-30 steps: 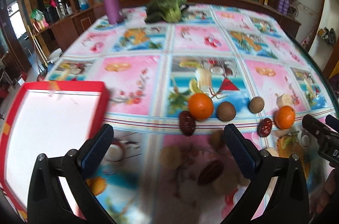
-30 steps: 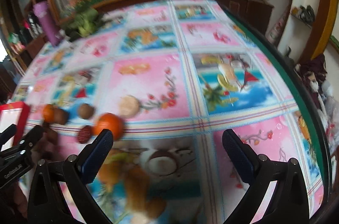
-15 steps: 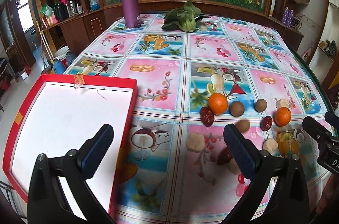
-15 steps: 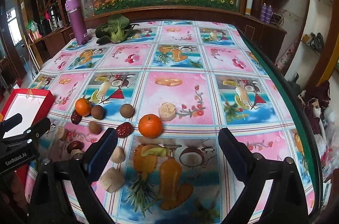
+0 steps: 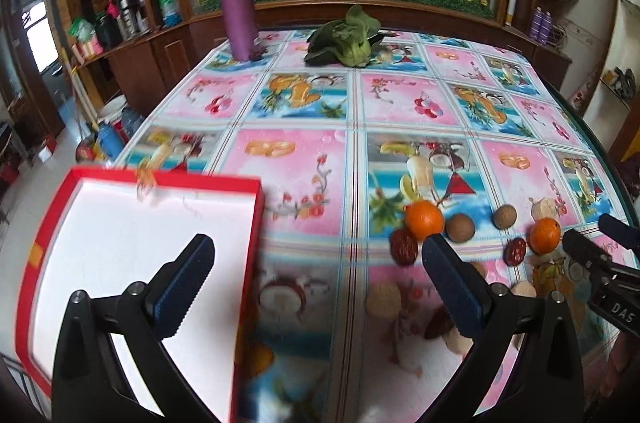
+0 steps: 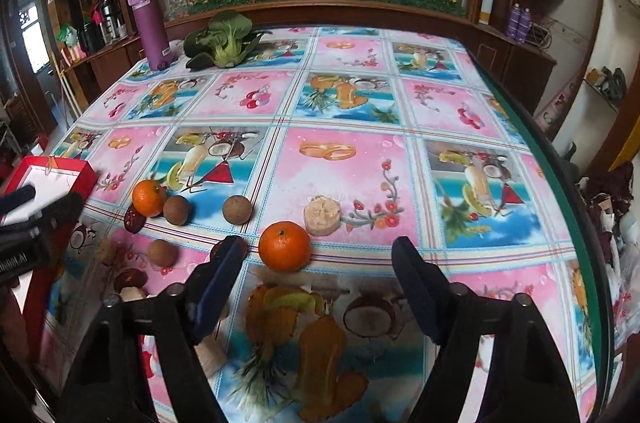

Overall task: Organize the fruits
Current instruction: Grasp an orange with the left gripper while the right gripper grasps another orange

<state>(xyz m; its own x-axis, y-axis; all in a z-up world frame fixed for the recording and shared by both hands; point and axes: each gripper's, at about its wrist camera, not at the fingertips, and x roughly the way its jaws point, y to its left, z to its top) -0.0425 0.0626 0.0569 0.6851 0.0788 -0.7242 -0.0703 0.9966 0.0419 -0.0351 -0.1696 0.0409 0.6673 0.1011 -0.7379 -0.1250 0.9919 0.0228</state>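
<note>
A red box (image 5: 200,179) with a white inside lies at the table's near left. My left gripper (image 5: 316,263) hangs open and empty over its right rim. Loose fruit lies to the right: two oranges (image 5: 424,219) (image 5: 544,233), brown round fruits (image 5: 460,227), dark red dates (image 5: 404,247) and pale slices (image 5: 383,299). My right gripper (image 6: 318,255) is open with nothing in it. The nearer orange (image 6: 284,246) sits just ahead of it, closer to the left finger. The other orange (image 6: 149,198) lies further left, towards the box (image 6: 52,167).
A purple bottle (image 6: 152,23) and a leafy green vegetable (image 6: 224,41) stand at the table's far side. The table's green edge (image 6: 560,191) curves down the right. A wooden cabinet with glass runs behind. The left gripper (image 6: 40,199) shows at the right wrist view's left border.
My left gripper moved left and closer, so the red box looms larger under it. The right gripper's jaws narrowed a little and came nearer the orange. No fruit has moved.
</note>
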